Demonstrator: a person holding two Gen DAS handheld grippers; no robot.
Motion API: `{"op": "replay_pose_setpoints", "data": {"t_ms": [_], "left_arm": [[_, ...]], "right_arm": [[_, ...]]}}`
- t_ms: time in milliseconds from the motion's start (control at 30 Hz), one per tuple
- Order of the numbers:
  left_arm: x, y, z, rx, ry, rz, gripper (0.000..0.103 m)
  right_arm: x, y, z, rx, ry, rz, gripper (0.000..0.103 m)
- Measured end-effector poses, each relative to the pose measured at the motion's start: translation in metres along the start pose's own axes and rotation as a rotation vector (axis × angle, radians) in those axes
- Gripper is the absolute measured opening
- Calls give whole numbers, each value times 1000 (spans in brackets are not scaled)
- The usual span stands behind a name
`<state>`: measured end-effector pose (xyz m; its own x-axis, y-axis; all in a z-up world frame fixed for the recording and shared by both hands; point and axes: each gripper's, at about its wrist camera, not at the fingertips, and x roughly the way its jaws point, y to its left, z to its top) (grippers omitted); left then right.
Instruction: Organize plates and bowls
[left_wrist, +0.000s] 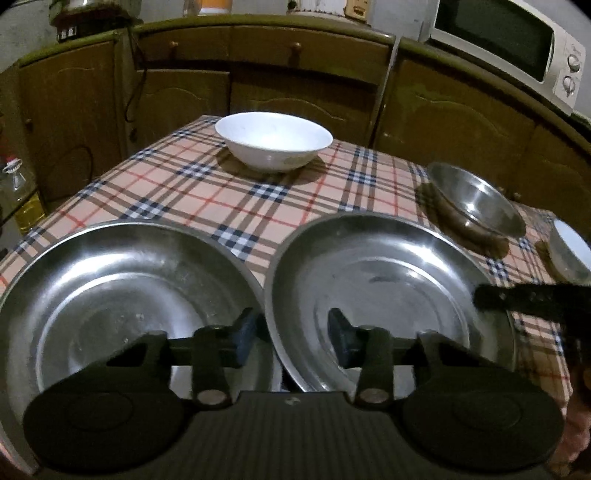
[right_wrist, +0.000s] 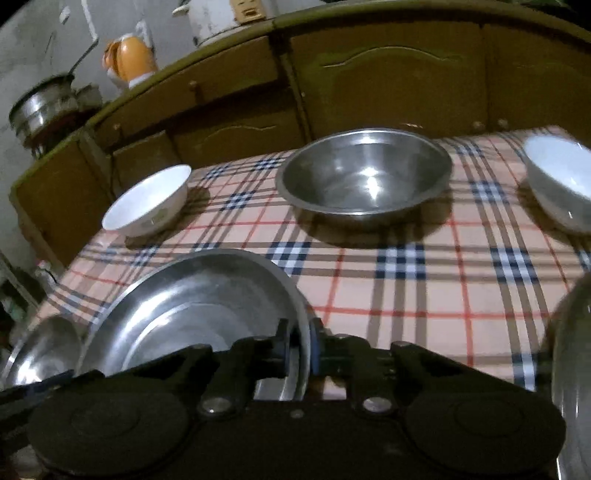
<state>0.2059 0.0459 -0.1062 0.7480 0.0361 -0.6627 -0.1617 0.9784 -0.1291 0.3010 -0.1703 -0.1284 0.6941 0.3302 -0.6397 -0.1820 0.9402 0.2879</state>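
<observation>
Two steel plates lie side by side on the plaid table. In the left wrist view my left gripper (left_wrist: 291, 341) is open, its jaws straddling the gap between the left plate (left_wrist: 110, 291) and the right plate (left_wrist: 388, 291). My right gripper (right_wrist: 300, 350) is shut on the right edge of the right steel plate (right_wrist: 192, 306); one of its fingers (left_wrist: 517, 299) shows at that plate's right rim in the left wrist view. A white bowl (left_wrist: 273, 142) sits at the far side, a steel bowl (left_wrist: 476, 199) to the right, and a second white bowl (left_wrist: 570, 251) at the right edge.
The plaid tablecloth (right_wrist: 424, 288) covers the table. Wooden cabinets (left_wrist: 295, 77) stand behind it, with a microwave (left_wrist: 517, 44) at the upper right. A steel pot (right_wrist: 44, 107) and an orange container (right_wrist: 129, 59) sit on the counter. Another steel rim (right_wrist: 569, 369) shows at the right edge.
</observation>
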Motion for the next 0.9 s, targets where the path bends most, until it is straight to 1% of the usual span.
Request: {"op": "replay_pose_setpoints", "data": {"t_ms": [67, 133, 267, 467, 733, 900], "left_arm": [[-3, -1, 1, 7, -4, -11, 31], [-6, -2, 1, 11, -7, -27, 28], [-12, -3, -4, 12, 0, -74, 19], [-33, -17, -11, 52, -14, -133, 18], [-74, -35, -17, 134, -62, -206, 18], [-96, -43, -22, 174, -83, -235, 18]], "right_arm": [[-10, -1, -5, -8, -15, -15, 13], [-21, -2, -9, -7, -28, -25, 13], [-53, -9, -21, 37, -73, -46, 12], [-103, -14, -47, 77, -148, -87, 13], [-162, -21, -75, 138, -215, -129, 13], [-195, -18, -89, 144, -251, -157, 14]]}}
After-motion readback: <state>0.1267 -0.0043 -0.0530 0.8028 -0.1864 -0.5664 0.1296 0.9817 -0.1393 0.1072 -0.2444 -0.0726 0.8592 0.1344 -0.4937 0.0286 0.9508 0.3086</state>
